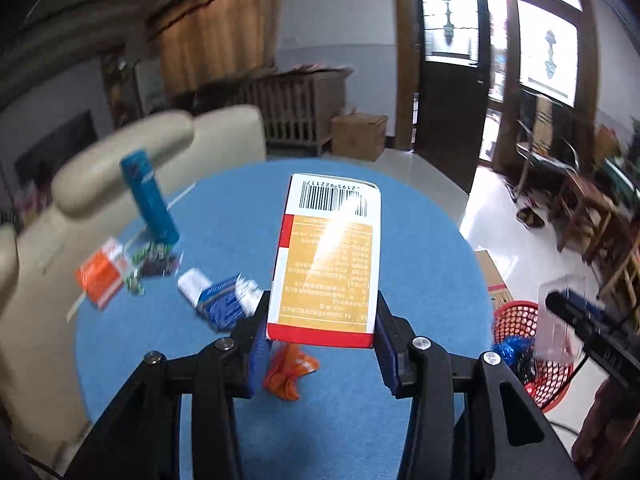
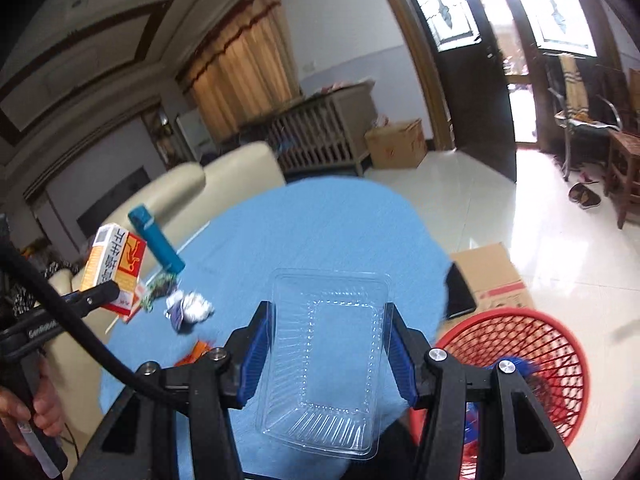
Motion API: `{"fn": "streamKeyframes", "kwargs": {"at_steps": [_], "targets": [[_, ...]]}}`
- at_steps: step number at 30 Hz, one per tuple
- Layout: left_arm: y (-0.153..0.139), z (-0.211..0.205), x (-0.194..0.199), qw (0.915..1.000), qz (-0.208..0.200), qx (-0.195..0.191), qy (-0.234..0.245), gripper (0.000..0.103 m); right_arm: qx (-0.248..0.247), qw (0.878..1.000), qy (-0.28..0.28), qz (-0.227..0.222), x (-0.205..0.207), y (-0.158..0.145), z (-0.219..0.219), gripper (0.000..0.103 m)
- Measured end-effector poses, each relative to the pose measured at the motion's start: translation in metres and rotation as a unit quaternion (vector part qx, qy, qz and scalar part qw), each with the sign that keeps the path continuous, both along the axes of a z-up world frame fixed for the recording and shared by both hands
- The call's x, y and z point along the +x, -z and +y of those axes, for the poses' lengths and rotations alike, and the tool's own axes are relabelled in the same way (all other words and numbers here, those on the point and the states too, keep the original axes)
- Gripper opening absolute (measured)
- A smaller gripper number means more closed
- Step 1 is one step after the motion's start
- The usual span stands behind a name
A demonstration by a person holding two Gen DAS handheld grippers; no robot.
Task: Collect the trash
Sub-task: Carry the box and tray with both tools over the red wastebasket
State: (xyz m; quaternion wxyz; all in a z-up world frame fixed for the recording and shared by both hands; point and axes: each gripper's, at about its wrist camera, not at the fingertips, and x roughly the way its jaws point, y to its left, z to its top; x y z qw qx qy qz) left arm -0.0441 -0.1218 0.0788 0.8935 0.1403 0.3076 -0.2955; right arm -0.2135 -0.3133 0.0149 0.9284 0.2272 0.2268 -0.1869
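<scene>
The round blue table [image 1: 420, 248] fills the middle of both wrist views, with the cream sofa [image 1: 100, 184] along its left edge and bright tiled floor beyond its right edge. The red mesh basket [image 2: 532, 364] sits on that floor at the lower right of the right wrist view, just past the table rim, with blue and dark scraps already inside.

The step in hand looks like carrying two pieces over to the basket. To do it well, each load should clear the table edge and sit over the basket's open mouth before the jaws part.

The right gripper [image 2: 326, 356] is clamped on a clear plastic tray [image 2: 328, 352], its blue pads [image 2: 254, 352] pressing the tray's two long sides. The tray is thin and will likely flex, so a steady squeeze suits it better than a harder one.

The left gripper [image 1: 322, 344] is closed tight on an orange-and-white carton [image 1: 332, 256], held by its lower end with the barcode end pointing away, raised off the table. It has farther to travel and must pass over the table's right side.

Room is open to the right, apart from a brown cardboard box [image 2: 496, 280] near the basket. Left on the table, at centre left, are a teal bottle [image 1: 150, 196], an orange packet [image 1: 102, 272], a blue-and-white wrapper [image 1: 220, 298] and an orange scrap [image 1: 290, 370] under the left jaws.
</scene>
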Motion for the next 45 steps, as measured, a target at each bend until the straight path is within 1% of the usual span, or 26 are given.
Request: {"fn": "streamKeyframes", "kwargs": {"at_steps": [4, 8, 13, 18, 25, 34, 45], "targets": [[-0.013, -0.025, -0.027, 0.9985, -0.035, 0.015, 0.038, 0.047, -0.009, 0.999, 0.029, -0.021, -0.026, -0.011, -0.016, 0.057], [-0.02, -0.049, -0.047, 0.9946, -0.068, 0.031, 0.072, 0.047, -0.005, 0.998, 0.055, -0.041, -0.053, -0.017, -0.033, 0.057], [-0.023, -0.079, -0.075, 0.9901, -0.081, 0.045, 0.106, 0.047, 0.002, 0.995, 0.081, -0.051, -0.081, -0.016, -0.049, 0.057], [-0.019, -0.1, -0.093, 0.9854, -0.091, 0.057, 0.131, 0.047, 0.009, 0.993, 0.103, -0.064, -0.108, -0.012, -0.064, 0.057], [-0.014, -0.123, -0.114, 0.9797, -0.1, 0.076, 0.157, 0.047, 0.02, 0.988, 0.127, -0.081, -0.133, -0.006, -0.079, 0.057], [-0.005, -0.144, -0.127, 0.9741, -0.102, 0.1, 0.175, 0.047, 0.049, 0.985, 0.14, -0.083, -0.143, 0.012, -0.095, 0.058], [0.013, -0.174, -0.142, 0.968, -0.093, 0.125, 0.197, 0.047, 0.076, 0.983, 0.151, -0.076, -0.158, 0.028, -0.114, 0.058]]}}
